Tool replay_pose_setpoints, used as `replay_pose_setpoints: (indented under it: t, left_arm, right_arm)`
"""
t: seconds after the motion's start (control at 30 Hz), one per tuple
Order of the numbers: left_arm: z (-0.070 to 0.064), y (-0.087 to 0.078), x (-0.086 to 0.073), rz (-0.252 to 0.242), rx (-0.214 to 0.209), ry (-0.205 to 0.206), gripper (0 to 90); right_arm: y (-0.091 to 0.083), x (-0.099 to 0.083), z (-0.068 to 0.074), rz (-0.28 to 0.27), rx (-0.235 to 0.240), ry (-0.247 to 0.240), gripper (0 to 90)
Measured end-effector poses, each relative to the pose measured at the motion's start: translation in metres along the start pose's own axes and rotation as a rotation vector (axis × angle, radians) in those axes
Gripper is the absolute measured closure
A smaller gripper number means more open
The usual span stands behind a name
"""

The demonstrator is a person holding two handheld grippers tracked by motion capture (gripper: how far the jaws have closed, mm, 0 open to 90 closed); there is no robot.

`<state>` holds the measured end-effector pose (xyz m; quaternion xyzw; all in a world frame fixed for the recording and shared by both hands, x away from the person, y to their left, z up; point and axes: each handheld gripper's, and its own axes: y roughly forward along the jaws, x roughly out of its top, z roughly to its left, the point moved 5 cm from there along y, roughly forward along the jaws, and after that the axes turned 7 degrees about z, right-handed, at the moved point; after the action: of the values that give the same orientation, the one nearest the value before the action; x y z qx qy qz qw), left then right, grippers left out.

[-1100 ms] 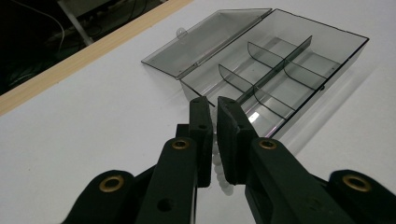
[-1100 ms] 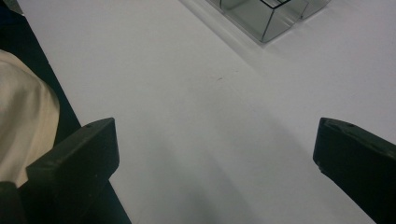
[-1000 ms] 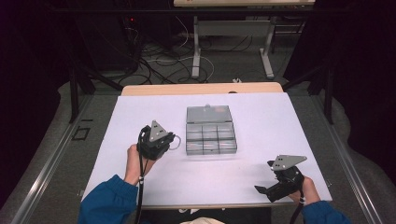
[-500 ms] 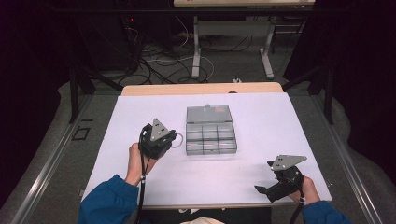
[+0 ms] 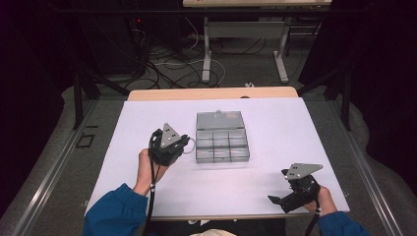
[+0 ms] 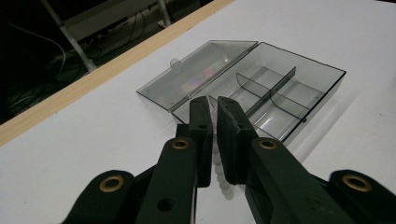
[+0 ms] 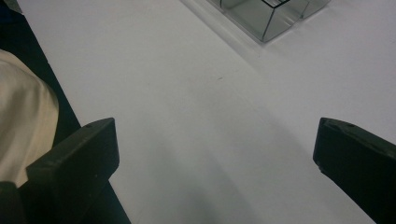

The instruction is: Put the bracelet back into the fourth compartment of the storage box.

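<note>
White table covering point(image 5: 275, 123) filled mid-frame; the open compartment box point(image 5: 222, 143) lay at centre; the left gripper point(image 6: 212, 123), jaws nearly closed on small pale beads point(image 6: 218, 164), risked dropping them short of the box; the right gripper point(image 7: 210, 154) gaped empty at lower right.

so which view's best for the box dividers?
Left gripper view: the clear box sits close, lid open, dividers plain past the near-shut left gripper. High view shows it whole but small; right gripper view catches one corner.
</note>
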<state>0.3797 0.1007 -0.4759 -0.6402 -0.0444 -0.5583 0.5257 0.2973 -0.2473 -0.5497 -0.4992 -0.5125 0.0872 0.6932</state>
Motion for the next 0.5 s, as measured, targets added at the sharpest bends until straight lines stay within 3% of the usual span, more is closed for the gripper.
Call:
replay_pose_setpoints:
  t: [0.5]
  left_arm:
    - [-0.0057,0.0066,0.0079,-0.015,-0.011,0.006,84.9]
  right_arm:
    - [0.0007,0.0001,-0.0004,-0.002,0.005,-0.009,0.0]
